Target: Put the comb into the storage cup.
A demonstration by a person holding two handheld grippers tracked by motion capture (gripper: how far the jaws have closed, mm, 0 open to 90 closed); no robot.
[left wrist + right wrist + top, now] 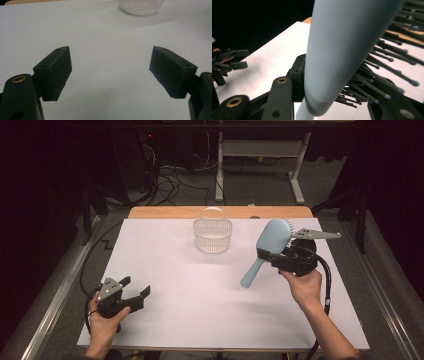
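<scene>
While the right gripper (274,254) clamps a light blue hairbrush (268,246) near the base of its head, the brush hangs above the white table (200,290), handle slanting down toward the person. Left gripper (136,292), jaws wide and holding nothing, rests at the near left corner. Basket (213,235) stands at the far edge.
</scene>
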